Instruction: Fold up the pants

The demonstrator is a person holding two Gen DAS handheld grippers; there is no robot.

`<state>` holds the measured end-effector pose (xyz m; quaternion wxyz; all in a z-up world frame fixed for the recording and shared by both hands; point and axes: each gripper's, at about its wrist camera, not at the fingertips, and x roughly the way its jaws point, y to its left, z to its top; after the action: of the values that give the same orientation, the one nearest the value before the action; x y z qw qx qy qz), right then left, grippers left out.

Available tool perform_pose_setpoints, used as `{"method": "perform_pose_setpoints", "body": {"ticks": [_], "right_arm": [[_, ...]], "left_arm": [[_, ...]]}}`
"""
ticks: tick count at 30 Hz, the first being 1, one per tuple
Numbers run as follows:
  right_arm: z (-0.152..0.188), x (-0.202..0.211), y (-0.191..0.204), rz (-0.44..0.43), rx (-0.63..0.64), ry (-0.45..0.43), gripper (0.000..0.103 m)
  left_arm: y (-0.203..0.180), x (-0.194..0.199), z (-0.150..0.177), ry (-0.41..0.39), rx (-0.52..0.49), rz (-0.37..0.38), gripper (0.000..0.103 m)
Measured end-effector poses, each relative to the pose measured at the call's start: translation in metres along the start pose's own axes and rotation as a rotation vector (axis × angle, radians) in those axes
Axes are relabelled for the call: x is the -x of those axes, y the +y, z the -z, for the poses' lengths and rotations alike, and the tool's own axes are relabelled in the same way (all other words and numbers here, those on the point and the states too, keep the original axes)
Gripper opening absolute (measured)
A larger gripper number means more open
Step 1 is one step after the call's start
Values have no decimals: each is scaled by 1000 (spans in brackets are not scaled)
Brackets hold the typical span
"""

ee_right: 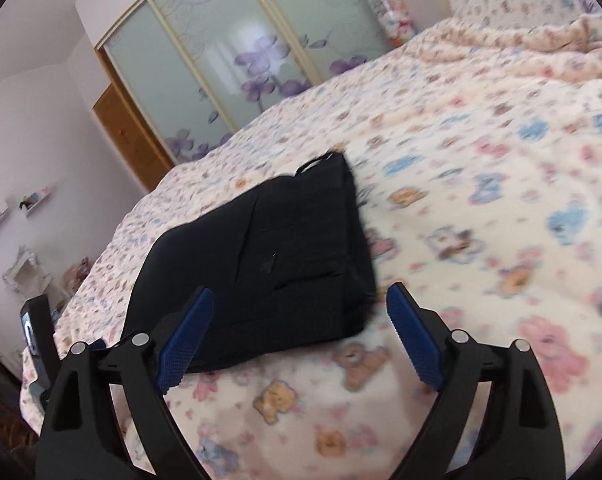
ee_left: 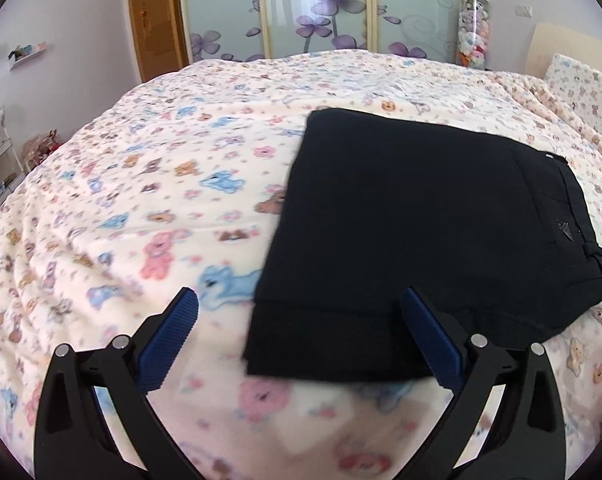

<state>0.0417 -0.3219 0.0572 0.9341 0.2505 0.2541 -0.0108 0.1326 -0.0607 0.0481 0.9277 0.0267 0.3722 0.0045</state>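
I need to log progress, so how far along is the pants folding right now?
Done: the black pants lie on the bedspread as a compact, layered rectangle. In hand: nothing; the left gripper and right gripper are both open above the bed. Left: little that shows, perhaps squaring the near edge.

Motion blurs the bed [ee_right: 481, 220] print in the right wrist view. The folded pants [ee_left: 401, 240] hide their inner layers.
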Motion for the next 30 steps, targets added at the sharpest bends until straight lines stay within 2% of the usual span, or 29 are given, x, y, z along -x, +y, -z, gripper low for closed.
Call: {"method": "perform_pose_setpoints", "body": {"ticks": [3,5,7,8,13,14,17,20,23,25,26,29,30], "right_arm": [[1,18,4,26,32,-64,91],[-1,22,8,-9,61,-86,91],[-5,22,16,-69,82,-66,91],[-8,19,16,-94,63,-52,91],[-22,1,-35,-232,-267,43,88],[-22,-2,-40,-234,-286,63,81],[-16,-17,-49,-247,-312,124,73],[-9,-25,-44,-207,-291,129,73],[-6,-22,-27,-162,-165,57,73],[-4,-18,-13,-219,-77,9,73],[-2,-21,-5,-259,-42,22,73],[4,-50,-5,-173,-40,168,73],[8,-57,-11,-171,-65,181,73]], "left_arm": [[9,8,3,-8,20,-28,101],[16,14,5,-17,41,-36,101],[23,16,4,-7,64,-15,101],[28,16,3,4,78,3,101],[54,9,4,97,138,167,101],[58,7,6,104,146,179,101],[66,0,14,118,163,185,101],[68,-5,21,129,179,185,101],[66,-4,23,123,164,175,101],[64,0,22,95,154,179,101],[62,5,22,70,152,186,101],[50,18,17,-19,119,215,101],[45,21,15,-34,104,210,101]]}}
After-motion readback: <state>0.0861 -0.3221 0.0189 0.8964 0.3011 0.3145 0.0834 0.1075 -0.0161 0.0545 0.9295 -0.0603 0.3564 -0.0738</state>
